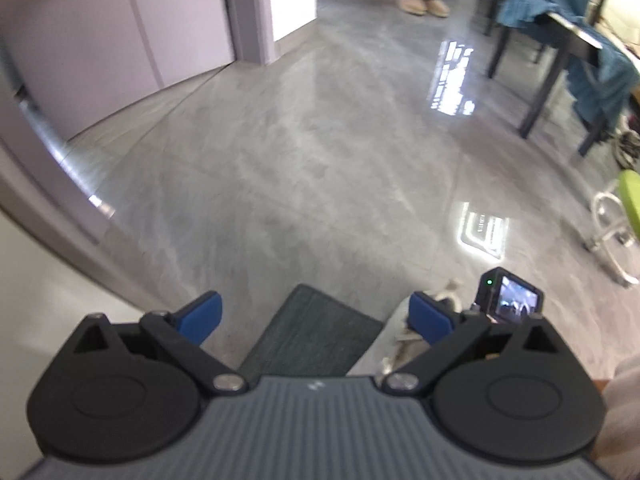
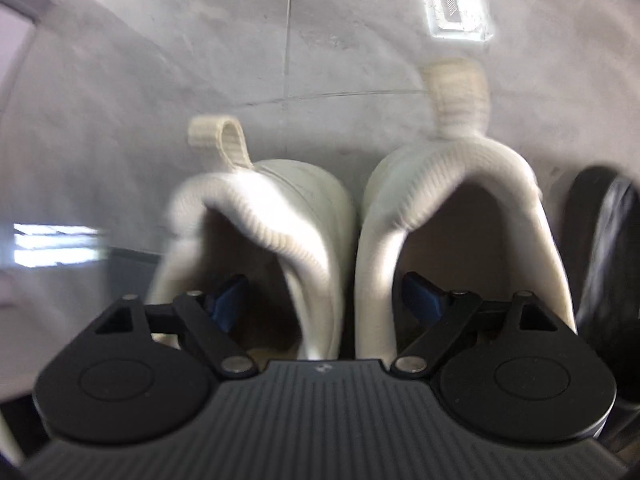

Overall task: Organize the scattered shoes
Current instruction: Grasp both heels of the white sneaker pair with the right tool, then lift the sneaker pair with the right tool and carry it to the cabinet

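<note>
In the right wrist view two cream knit sneakers stand side by side, heels toward the far floor: the left sneaker [image 2: 280, 208] and the right sneaker [image 2: 452, 192]. My right gripper [image 2: 328, 300] is open, one blue finger [image 2: 230, 300] inside the left shoe's opening and the other inside the right shoe's, straddling their touching inner walls. My left gripper [image 1: 316, 316] is open and empty, held above a dark doormat [image 1: 316, 336]. A bit of a pale shoe with laces [image 1: 404, 340] and the right gripper's camera [image 1: 508, 302] show beside its right finger.
A black shoe [image 2: 608, 248] lies right of the cream pair. Glossy grey tile floor [image 1: 320, 152] stretches ahead. A dark table with a teal cloth [image 1: 560, 32] stands far right, a green stool [image 1: 624, 208] at right. A person's feet [image 1: 424, 4] are far back. A wall and door frame are at left.
</note>
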`<control>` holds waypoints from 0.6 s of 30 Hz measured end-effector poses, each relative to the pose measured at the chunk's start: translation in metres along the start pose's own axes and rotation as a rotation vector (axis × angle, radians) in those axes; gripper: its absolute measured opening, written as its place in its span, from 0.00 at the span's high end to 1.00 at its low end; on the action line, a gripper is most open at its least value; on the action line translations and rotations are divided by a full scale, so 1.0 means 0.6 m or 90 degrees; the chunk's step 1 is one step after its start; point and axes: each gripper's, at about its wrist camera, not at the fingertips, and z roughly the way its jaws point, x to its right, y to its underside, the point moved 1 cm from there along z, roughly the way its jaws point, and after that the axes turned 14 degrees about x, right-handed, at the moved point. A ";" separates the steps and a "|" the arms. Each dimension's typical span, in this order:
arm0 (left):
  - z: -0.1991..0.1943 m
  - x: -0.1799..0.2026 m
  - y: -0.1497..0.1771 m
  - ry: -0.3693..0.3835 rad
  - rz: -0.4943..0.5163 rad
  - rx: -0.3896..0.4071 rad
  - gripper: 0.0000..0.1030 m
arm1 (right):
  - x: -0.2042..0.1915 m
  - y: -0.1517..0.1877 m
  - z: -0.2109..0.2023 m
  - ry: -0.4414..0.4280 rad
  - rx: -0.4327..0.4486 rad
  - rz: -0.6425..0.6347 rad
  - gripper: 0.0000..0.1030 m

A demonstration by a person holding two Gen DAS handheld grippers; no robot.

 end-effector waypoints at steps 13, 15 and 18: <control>0.000 -0.014 -0.006 -0.055 -0.020 0.021 0.02 | 0.011 0.043 -0.154 -0.011 0.221 0.007 0.73; -0.005 -0.011 -0.007 -0.059 -0.021 0.031 0.02 | 0.013 0.042 -0.187 -0.030 0.244 -0.014 0.73; -0.012 -0.007 -0.009 -0.065 -0.021 0.045 0.02 | 0.012 0.030 -0.231 -0.057 0.274 -0.061 0.73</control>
